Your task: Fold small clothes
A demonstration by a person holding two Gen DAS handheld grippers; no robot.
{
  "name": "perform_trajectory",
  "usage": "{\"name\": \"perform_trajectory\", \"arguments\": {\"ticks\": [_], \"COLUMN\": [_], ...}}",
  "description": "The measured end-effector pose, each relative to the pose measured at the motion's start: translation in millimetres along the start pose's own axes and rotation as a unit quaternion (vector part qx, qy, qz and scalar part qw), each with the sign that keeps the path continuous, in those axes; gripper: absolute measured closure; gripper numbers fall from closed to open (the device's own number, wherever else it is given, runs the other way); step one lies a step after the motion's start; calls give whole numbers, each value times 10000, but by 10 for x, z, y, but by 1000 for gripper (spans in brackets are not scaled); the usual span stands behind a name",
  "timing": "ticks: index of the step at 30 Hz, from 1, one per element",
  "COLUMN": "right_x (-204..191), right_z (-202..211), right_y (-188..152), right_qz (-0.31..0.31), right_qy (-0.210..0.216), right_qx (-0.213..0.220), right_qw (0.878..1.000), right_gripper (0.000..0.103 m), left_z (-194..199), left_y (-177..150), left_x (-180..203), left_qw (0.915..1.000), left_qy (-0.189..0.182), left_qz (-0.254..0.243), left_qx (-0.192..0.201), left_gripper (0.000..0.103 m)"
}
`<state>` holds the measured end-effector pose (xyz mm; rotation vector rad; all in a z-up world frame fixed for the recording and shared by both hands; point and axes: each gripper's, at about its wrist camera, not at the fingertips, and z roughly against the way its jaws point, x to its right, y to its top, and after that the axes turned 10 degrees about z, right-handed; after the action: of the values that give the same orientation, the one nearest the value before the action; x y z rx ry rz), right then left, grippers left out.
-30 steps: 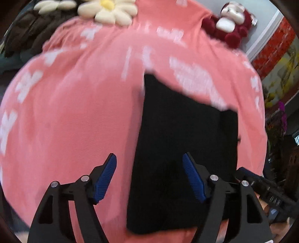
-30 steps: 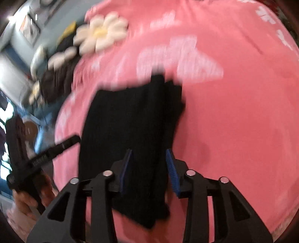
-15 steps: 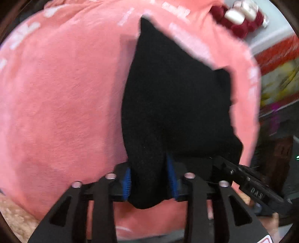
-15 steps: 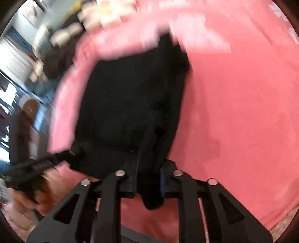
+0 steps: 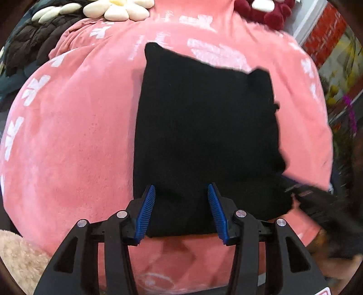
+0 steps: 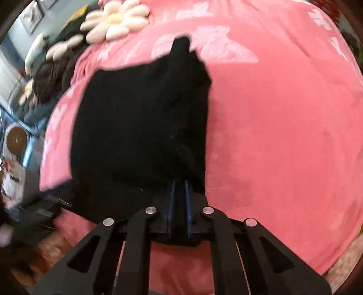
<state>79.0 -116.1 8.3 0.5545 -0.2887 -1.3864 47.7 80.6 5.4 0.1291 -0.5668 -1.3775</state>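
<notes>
1. Garment (image 5: 204, 127), one black piece, lying flat on pink blanket (image 5: 68, 147); landmark for everything below.
2. Right gripper (image 6: 179, 195) pinching garment's near right corner, blue pads pressed together on cloth.
3. Left gripper (image 5: 181, 204) spreading over garment's near left edge, cloth lying between pads, none pressing on it.
4. Judging progress: already looking like a compact rectangle, so partly folded; remaining fold probably carrying near edge toward far edge.
5. Beyond garment: two daisy cushions (image 6: 115, 20), one red plush toy (image 5: 261, 9).
</notes>
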Motion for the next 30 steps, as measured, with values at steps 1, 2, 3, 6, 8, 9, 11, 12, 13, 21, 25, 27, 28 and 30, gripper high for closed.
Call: {"name": "perform_trajectory", "arguments": {"ticks": [1,2,3,6,8,9,11,12,13,21,25,27,28,30], "right_x": [-43,-73,-59,-35,-46,-27,-13,-8,50,149,153,148,142,132], "right_z": [61,17,-96,-146,17,71,121,121,143,167,223,258,273,295], "right_y": [-6,-33,-71,-158,-164,-227,-322,-363,-447,-826,-849,-880,-887,-911], "right_qz": [118,268,363,324,183,169,176,188,165,83,187,194,199,225], "right_qy": [-91,-182,-199,-293,-320,-376,-546,-651,-741,-856,-904,-987,-1043,-1078], "right_qx": [90,-9,-221,-127,182,272,414,453,441,225,271,341,371,412], "right_qw": [9998,9995,9989,9990,9992,9988,9975,9967,9961,9960,9954,9943,9937,9931], "right_gripper": [95,95,94,93,88,73,50,45,44,35,33,26,25,22], "left_z": [7,-1,-22,-101,-87,-76,-50,-35,-27,80,144,159,158,165], "left_y": [-3,-21,-22,-26,-70,-103,-161,-194,-219,-372,-476,-529,-551,-582], "left_x": [-3,-7,17,91,104,116,145,166,194,263,295,351,384,429], "left_qw": [10000,9999,9998,9996,9990,9987,9979,9973,9968,9940,9935,9931,9927,9922], "left_qy": [32,57,70,167,223,250,332,390,440,595,587,570,587,591], "left_qz": [-65,-118,-147,-206,-258,-282,-319,-338,-360,-386,-291,-362,-431,-495], "left_qx": [42,62,67,122,293,348,449,515,558,832,936,962,964,978], "left_gripper": [57,57,57,56,55,53,48,48,48,46,46,46,46,46]}}
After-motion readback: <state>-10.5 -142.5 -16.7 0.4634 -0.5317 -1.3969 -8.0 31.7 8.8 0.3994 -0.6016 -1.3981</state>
